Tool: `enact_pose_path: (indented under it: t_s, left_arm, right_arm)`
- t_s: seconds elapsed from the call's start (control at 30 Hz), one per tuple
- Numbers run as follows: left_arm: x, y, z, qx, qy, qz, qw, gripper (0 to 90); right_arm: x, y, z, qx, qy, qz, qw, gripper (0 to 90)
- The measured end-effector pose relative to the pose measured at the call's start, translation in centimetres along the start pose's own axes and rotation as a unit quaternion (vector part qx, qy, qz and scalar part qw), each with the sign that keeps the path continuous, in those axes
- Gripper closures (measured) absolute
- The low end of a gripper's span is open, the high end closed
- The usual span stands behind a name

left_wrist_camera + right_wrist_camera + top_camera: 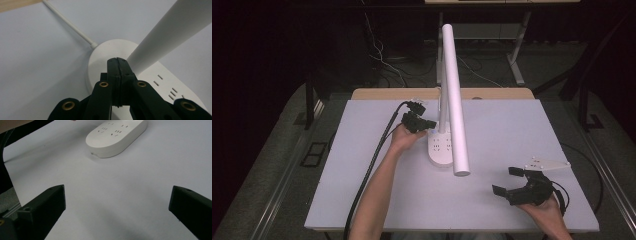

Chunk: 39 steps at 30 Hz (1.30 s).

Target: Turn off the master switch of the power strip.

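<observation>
I held my left claw pressed together, its two black jaws meeting with nothing between them, and its tip stood at the foot of the white desk lamp with the long tube-shaped head, just where the slanted arm leaves the oval white plastic base with socket slots. I judge that I kept the jaws joined so the tip could push like one finger, perhaps on a switch there, but whether it really touched the base I could not tell. The base lay near the middle of the pale grey tabletop, its thin white cord running off toward the far wooden edge. My right claw rested low by the near right corner, well apart from the lamp, jaws wide apart and empty, I think only waiting.
</observation>
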<state>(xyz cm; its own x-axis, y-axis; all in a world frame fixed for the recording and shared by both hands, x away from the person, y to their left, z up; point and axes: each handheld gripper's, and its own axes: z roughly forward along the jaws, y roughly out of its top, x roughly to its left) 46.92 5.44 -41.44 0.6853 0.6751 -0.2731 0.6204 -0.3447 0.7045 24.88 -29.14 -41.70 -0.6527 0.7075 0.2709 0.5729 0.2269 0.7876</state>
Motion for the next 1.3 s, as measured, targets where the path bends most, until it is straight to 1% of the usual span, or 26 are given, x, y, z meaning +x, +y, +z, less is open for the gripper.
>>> enact_pose_path:
  t_s: [0.03, 0.07, 0.1, 0.13, 0.17, 0.2, 0.23, 0.27, 0.3, 0.33, 0.37, 0.4, 0.47, 0.63, 0.7, 0.8, 0.87, 0.93, 0.97, 1.0, 1.07, 1.17, 1.2, 1.23, 1.27, 1.3]
  left_arm:
    - [0.2, 0.0, 0.0, 0.01, 0.001, 0.014, 0.9999, 89.6]
    - [0.2, -0.1, 0.0, 0.012, 0.001, 0.014, 0.9998, 89.6]
    - [0.0, -0.2, 0.2, 0.002, 0.003, 0.0, 1.0, 89.6]
    - [0.0, -0.2, 0.2, 0.004, 0.003, 0.002, 1.0, 89.6]
    - [0.2, -0.3, 0.1, 0.015, 0.003, 0.013, 0.9998, 89.6]
    - [0.2, -0.4, 0.2, 0.006, 0.003, 0.0, 1.0, 89.6]
    - [0.2, -0.4, 0.2, 0.006, 0.003, 0.0, 1.0, 89.6]
    - [0.4, -0.5, 0.1, 0.016, 0.002, 0.01, 0.9998, 89.6]
    - [0.3, -0.6, 0.2, 0.009, 0.003, 0.0, 1.0, 89.6]
    - [0.3, -0.7, 0.2, 0.007, -0.001, -0.003, 1.0, 89.6]
    - [0.5, -0.7, 0.2, 0.009, -0.006, 0.002, 0.9999, 89.6]
    - [0.5, -0.8, 0.2, 0.002, -0.01, -0.012, 0.9999, 89.6]
    - [0.5, -1.0, 0.4, -0.014, -0.017, -0.031, 0.9993, 89.6]
    - [0.6, -1.0, 0.5, -0.012, -0.02, -0.034, 0.9992, 89.8]
    - [0.8, -1.1, 0.5, -0.006, -0.029, -0.039, 0.9988, 89.9]
    - [1.2, -1.4, 0.4, -0.011, -0.036, -0.054, 0.9978, 90.0]
    - [1.1, -1.4, 0.4, -0.013, -0.033, -0.049, 0.9982, 90.0]
    - [0.9, -1.3, 0.4, -0.007, -0.026, -0.041, 0.9988, 90.0]
    - [0.9, -1.3, 0.4, -0.006, -0.026, -0.044, 0.9987, 90.0]
    - [0.9, -1.3, 0.4, -0.006, -0.029, -0.054, 0.9981, 90.0]
    - [1.1, -1.3, 0.4, -0.005, -0.032, -0.061, 0.9976, 90.0]
    - [0.9, -1.1, 0.4, 0.001, -0.026, -0.06, 0.9979, 90.0]
    - [0.9, -1.1, 0.5, -0.001, -0.024, -0.06, 0.9979, 90.0]
    - [0.8, -1.0, 0.5, 0.003, -0.023, -0.059, 0.998, 90.0]
    - [0.9, -0.9, 0.4, 0.018, -0.019, -0.045, 0.9987, 90.0]
    - [0.8, -0.8, 0.4, 0.021, -0.016, -0.043, 0.9987, 90.0]
  right_arm:
    - [0.0, 0.0, 0.0, -0.001, 0.0, -0.001, 1.0, 0.1]
    - [0.0, 0.0, 0.0, -0.004, -0.001, 0.0, 1.0, 0.1]
    - [0.0, 0.0, -0.1, -0.004, -0.001, 0.002, 1.0, 0.1]
    - [0.0, 0.0, -0.1, -0.005, -0.002, 0.003, 1.0, 0.1]
    - [0.0, 0.0, -0.1, -0.005, -0.002, 0.003, 1.0, 0.1]
    - [0.0, 0.0, -0.1, -0.005, -0.002, 0.003, 1.0, 0.1]
    - [0.0, 0.0, -0.1, -0.005, -0.002, 0.003, 1.0, 0.1]
    - [0.0, 0.0, -0.1, -0.004, -0.002, 0.002, 1.0, 0.1]
    - [0.0, 0.0, 0.0, -0.004, -0.002, 0.002, 1.0, 0.1]
    - [0.0, 0.0, 0.0, -0.004, -0.002, 0.001, 1.0, 0.1]
    - [0.0, 0.0, 0.0, -0.004, -0.002, 0.001, 1.0, 0.1]
    - [-0.1, 0.0, 0.0, -0.003, -0.002, 0.002, 1.0, 0.1]
    - [-0.1, 0.0, 0.0, -0.003, -0.002, 0.002, 1.0, 0.1]
    - [-0.1, -0.1, -0.1, -0.004, -0.003, 0.002, 1.0, 0.1]
    - [-0.1, -0.1, -0.1, -0.004, -0.003, 0.003, 1.0, 0.1]
    - [-0.1, -0.1, -0.1, -0.004, -0.002, 0.004, 1.0, 0.1]
    - [-0.2, -0.1, -0.1, -0.006, -0.002, 0.006, 1.0, 0.1]
    - [-0.2, -0.1, -0.2, -0.007, -0.002, 0.007, 1.0, 0.1]
    - [-0.2, -0.1, -0.2, -0.006, -0.002, 0.007, 1.0, 0.1]
    - [-0.2, -0.1, -0.2, -0.006, -0.002, 0.007, 1.0, 0.1]
    - [-0.2, -0.2, -0.3, -0.007, -0.002, 0.01, 0.9999, 0.1]
    - [-0.3, -0.2, -0.3, -0.006, -0.003, 0.009, 0.9999, 0.1]
    - [-0.3, -0.2, -0.3, -0.006, -0.003, 0.009, 0.9999, 0.1]
    - [-0.3, -0.2, -0.4, -0.006, -0.003, 0.01, 0.9999, 0.1]
    - [-0.3, -0.2, -0.4, -0.006, -0.003, 0.01, 0.9999, 0.1]
    - [-0.3, -0.2, -0.4, -0.008, -0.003, 0.01, 0.9999, 0.1]
